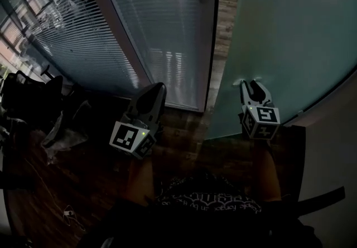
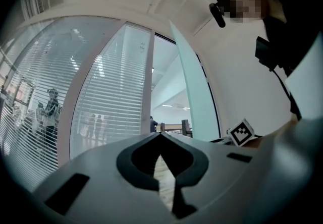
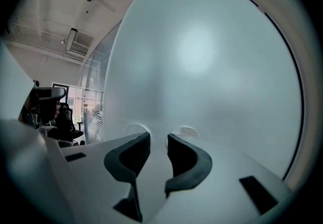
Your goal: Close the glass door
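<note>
- At the right of the head view, the frosted glass door (image 1: 290, 34) stands swung open, with a wedge of wooden floor (image 1: 224, 12) showing between its near edge and the door frame (image 1: 209, 29).
- Low on that pane, the right tool (image 1: 254, 86) points its tips at the glass. In the right gripper view, the right tool (image 3: 158, 137) has its jaws a little apart with nothing between them, and their pale reflections sit just beyond the tips on the door (image 3: 202, 56). The tips look to be touching the glass or just shy of it.
- Left of centre, the left tool (image 1: 158, 87) hangs apart from the door, aimed at the blind-covered partition (image 1: 139, 29). In its own view the left tool (image 2: 160, 135) has its jaws brought together on nothing.
- The step in hand is probably a push, so no clamp is needed. Flat contact from both jaw tips should spread the load on the glass.
- Pushing nearer the free edge than the hinge side would likely give more leverage for less force.
- A slow, steady sweep toward the frame seems wise, easing off before the gap shuts so the pane does not slam.
- The smooth glass may let the tips slide, so press square to the surface.
</note>
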Available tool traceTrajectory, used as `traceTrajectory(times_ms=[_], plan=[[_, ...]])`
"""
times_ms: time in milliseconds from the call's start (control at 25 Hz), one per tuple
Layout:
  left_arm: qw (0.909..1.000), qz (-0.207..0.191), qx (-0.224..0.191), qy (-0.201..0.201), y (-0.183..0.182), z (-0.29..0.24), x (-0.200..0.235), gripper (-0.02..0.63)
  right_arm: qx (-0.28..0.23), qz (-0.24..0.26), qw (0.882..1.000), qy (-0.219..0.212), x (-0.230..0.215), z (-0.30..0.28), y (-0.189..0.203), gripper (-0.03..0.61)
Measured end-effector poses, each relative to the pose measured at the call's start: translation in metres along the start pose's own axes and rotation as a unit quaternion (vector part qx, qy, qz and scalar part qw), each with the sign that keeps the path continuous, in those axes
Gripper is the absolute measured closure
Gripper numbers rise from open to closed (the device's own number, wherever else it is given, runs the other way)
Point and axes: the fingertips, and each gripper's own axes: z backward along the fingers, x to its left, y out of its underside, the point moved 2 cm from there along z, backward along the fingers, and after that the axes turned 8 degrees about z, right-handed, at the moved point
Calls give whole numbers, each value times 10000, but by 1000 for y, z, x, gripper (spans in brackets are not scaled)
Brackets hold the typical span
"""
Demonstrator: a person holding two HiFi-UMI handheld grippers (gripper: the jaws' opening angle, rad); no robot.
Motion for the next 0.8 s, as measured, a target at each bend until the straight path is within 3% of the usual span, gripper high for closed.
traceTrajectory(times_ms=[560, 800], plan=[[9988, -112, -9, -486, -1, -29, 42, 612, 191, -84, 9998, -22, -16, -72, -10, 472], [9991, -6, -154, -387, -6, -48, 70, 612, 164, -156, 9997, 80, -20, -102, -9, 472]])
